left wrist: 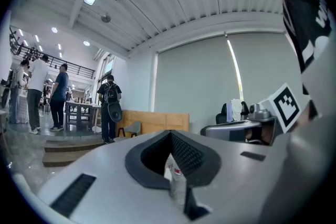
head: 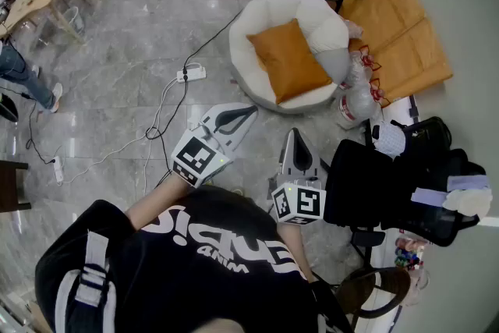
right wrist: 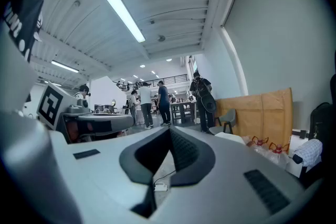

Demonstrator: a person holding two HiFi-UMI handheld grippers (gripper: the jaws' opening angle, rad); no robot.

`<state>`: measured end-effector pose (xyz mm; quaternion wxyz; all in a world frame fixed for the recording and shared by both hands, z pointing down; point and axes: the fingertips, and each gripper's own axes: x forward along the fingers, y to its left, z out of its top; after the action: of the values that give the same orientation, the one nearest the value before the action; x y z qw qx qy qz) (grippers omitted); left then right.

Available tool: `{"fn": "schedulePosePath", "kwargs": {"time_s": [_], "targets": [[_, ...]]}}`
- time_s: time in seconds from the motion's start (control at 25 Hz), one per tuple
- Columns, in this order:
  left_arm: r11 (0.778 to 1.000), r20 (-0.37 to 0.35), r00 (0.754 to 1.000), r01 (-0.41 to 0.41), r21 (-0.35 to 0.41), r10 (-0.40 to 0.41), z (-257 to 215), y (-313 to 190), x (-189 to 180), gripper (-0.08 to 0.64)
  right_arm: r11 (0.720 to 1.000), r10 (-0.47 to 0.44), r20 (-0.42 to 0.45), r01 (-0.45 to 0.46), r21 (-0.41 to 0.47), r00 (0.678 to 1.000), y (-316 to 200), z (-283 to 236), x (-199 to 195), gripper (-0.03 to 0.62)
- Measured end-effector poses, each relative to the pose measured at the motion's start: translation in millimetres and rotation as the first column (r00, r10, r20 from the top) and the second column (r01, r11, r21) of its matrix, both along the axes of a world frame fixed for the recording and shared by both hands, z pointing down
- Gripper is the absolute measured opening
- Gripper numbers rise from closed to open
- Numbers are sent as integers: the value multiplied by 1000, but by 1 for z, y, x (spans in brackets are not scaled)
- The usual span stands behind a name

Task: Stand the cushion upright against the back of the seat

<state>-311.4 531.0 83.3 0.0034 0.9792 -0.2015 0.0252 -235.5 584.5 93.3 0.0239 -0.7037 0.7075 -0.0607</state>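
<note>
Orange fabric marked the task's thing: the orange cushion (head: 289, 60) lay broad face up in the hollow of the white round seat (head: 315, 15), one corner reaching toward the seat's front edge, and the head view did not show it standing against the padded back. You held both tools well short of it, over the grey marble floor (head: 117, 51). Your left gripper (head: 245, 112) pointed toward the seat's front edge, apart from it, and in the left gripper view its fingers (left wrist: 187, 153) were pressed together with nothing held between them. Your right gripper (head: 295, 138) sat just beside the left one, nearer your body, and in the right gripper view its fingers (right wrist: 184, 152) were likewise closed on nothing. A white power strip (head: 192, 74) with trailing cables lay on the floor to the left of the seat. Clear plastic bottles (head: 355, 93) were bunched against the seat's right side, and a black office chair (head: 374, 183) stood close by your right gripper. Several people (right wrist: 152, 105) stood around a bench far across the room in the right gripper view.
</note>
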Motion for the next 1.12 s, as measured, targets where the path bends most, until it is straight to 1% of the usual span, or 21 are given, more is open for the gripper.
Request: {"fn": "schedulePosePath", "kwargs": {"time_s": [0.32, 0.44, 0.52, 0.64, 0.84, 1.12], "targets": [[1000, 1, 1000, 4, -2, -4, -1, -1, -4, 6, 1000, -6, -1, 6, -6, 1000, 0, 0, -5, 20], [1000, 12, 1000, 3, -18, -3, -4, 0, -5, 6, 1000, -6, -4, 6, -10, 1000, 0, 1, -7, 20], [1000, 11, 1000, 1, -19, -1, -2, -1, -7, 6, 999, -27, 8, 27, -18, 1000, -2, 3, -12, 20], [1000, 16, 1000, -4, -24, 4, 3, 0, -11, 6, 997, -74, 48, 76, -30, 996, -3, 9, -22, 20], [999, 28, 1000, -10, -34, 11, 11, 0, -28, 6, 996, -76, 66, 79, -39, 995, 0, 14, -38, 20], [999, -7, 999, -43, -25, 43, 15, -9, -52, 6, 996, -77, 33, 79, -46, 996, -7, 21, -65, 20]]}}
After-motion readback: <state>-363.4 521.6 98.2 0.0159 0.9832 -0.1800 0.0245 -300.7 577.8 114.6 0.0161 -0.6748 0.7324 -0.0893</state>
